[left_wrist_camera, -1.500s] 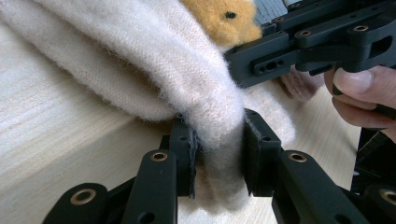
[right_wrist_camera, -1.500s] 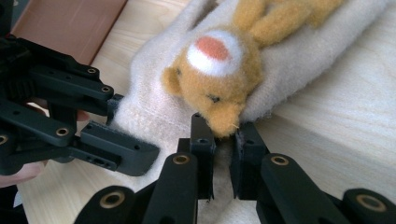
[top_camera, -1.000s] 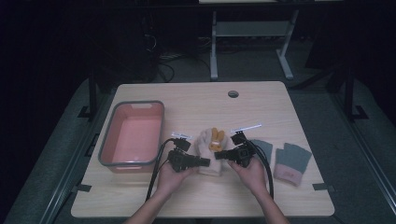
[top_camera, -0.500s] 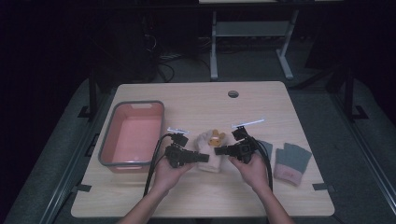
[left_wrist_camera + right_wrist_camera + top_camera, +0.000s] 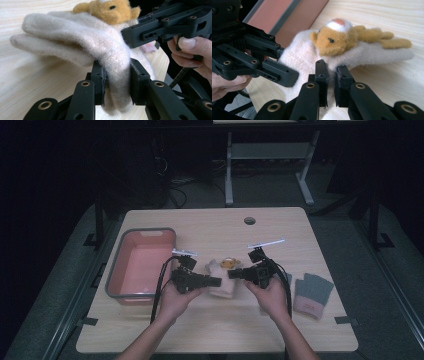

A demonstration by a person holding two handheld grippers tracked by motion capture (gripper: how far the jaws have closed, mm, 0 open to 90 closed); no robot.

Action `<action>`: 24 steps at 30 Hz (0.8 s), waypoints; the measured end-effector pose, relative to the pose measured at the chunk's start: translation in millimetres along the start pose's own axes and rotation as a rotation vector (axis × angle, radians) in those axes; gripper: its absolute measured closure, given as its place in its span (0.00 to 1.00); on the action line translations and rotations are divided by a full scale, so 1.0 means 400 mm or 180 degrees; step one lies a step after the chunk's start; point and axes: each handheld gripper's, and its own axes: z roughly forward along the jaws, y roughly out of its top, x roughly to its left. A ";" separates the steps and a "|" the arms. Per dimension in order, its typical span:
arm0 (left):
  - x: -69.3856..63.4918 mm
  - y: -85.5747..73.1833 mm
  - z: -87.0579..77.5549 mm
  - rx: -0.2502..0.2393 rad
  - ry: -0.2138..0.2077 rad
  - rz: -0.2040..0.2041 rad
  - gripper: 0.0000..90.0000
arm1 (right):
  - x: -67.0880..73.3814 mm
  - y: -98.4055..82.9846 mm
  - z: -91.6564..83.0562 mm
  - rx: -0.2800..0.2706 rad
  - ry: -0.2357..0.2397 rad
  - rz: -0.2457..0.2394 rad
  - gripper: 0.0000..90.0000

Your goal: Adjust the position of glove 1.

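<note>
Between my two claws hangs the cream bear glove (image 5: 221, 279), left claw (image 5: 215, 282) and right claw (image 5: 235, 274) each clamped on a cuff edge. My worry: the fuzzy knit slips free, dropping short of the pink bin (image 5: 131, 293) beyond my left claw.

The high view looks forward and down over the worktop (image 5: 215, 325) from afar; each gripper view sits close behind its jaws (facing opposite ways), sharing the cream glove (image 5: 82, 42) between them
</note>
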 end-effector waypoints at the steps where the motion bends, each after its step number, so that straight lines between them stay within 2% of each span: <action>1: -0.002 0.004 -0.005 0.0006 0.0007 0.0034 0.77 | 0.004 0.004 -0.003 -0.0001 -0.0003 -0.0011 0.92; 7: -0.008 0.027 -0.034 -0.0028 0.0057 0.0111 0.77 | 0.020 0.029 -0.009 -0.0026 0.0018 -0.0040 0.92; 24: 0.000 0.088 -0.126 -0.0154 0.0123 0.0157 0.77 | 0.068 0.126 -0.004 -0.0064 0.0135 -0.0123 0.92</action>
